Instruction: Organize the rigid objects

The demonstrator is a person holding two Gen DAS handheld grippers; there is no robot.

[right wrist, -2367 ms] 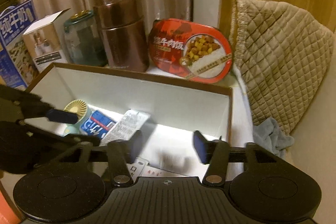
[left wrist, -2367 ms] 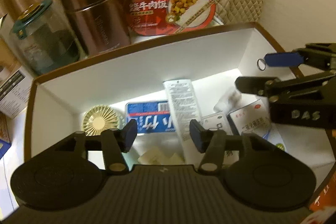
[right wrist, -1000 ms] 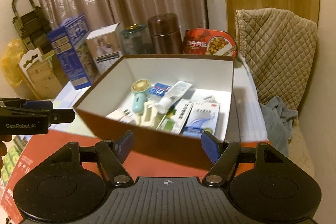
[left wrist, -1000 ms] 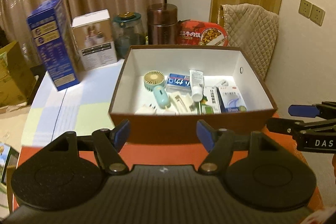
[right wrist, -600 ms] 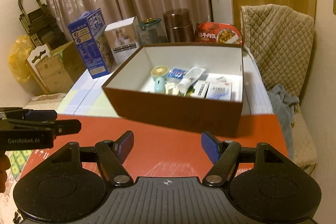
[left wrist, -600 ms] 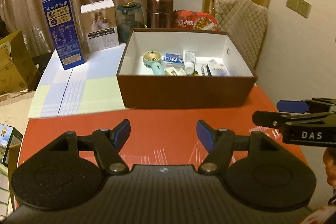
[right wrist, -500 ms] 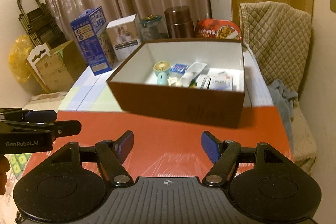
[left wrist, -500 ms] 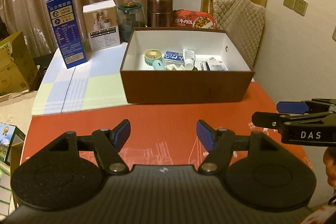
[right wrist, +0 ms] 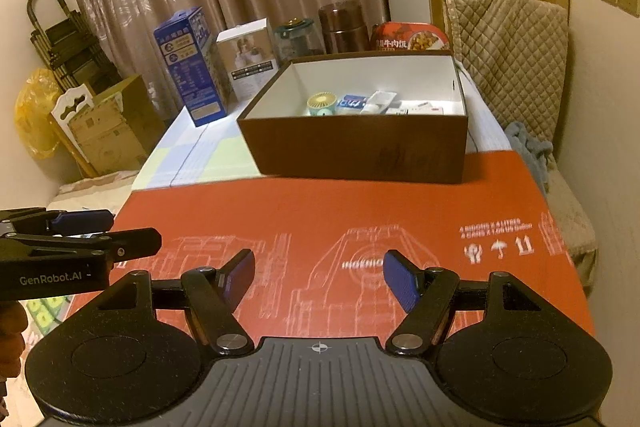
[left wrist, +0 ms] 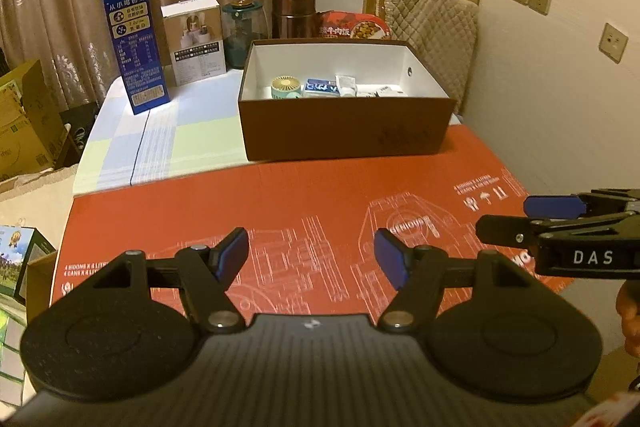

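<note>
A brown box with a white inside [left wrist: 344, 125] [right wrist: 360, 151] stands on the table at the far edge of a red cardboard sheet [left wrist: 304, 199]. In it lie a small green hand fan [left wrist: 285, 87] [right wrist: 321, 103], a blue packet [left wrist: 320, 87], a white tube [left wrist: 346, 85] and flat medicine boxes [right wrist: 420, 107]. My left gripper [left wrist: 311, 254] is open and empty, low over the red sheet, well short of the box. My right gripper [right wrist: 319, 275] is open and empty, level with it. Each gripper shows at the edge of the other's view.
Behind the box stand a blue carton [left wrist: 135, 47], a white product box [left wrist: 196, 39], a glass jar [left wrist: 243, 27], a brown canister [left wrist: 294, 13] and a red ready-meal tray [left wrist: 354, 27]. A quilted chair back [left wrist: 432, 31] is at the right. Cardboard boxes [right wrist: 108, 123] sit on the floor to the left.
Both grippers have pulled back from inside the box to over the near part of the red sheet. Both stayed open and empty. The box's contents have not moved.
</note>
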